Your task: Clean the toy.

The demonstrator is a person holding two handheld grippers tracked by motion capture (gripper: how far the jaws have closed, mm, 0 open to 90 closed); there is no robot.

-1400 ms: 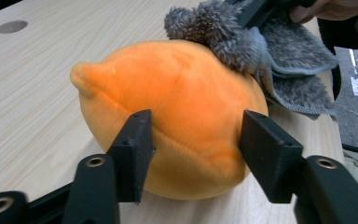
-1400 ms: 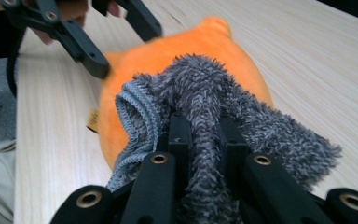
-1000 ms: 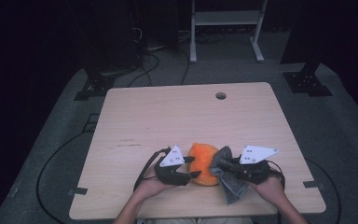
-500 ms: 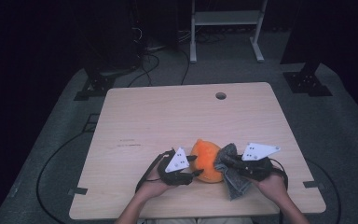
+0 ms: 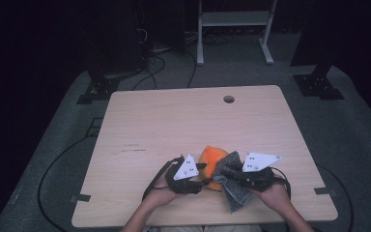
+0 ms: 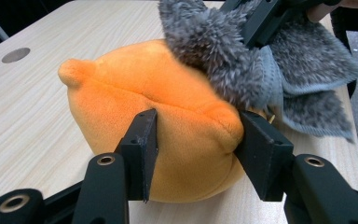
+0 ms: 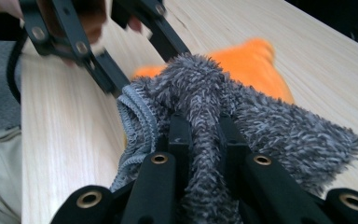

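Left hand-held gripper (image 6: 193,140) clamps orange plush (image 6: 158,107) on bench (image 6: 23,112).
Right hand-held gripper (image 7: 204,135) pinches grey cloth (image 7: 242,112), touching plush top.

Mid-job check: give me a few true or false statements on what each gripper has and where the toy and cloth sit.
1. The left gripper clamps the orange plush toy. True.
2. The right gripper is open and holds nothing. False: it is shut on the grey cloth.
3. The cloth lies against the toy. True.
4. The toy sits by the table's round hole. False: it is near the person's edge.
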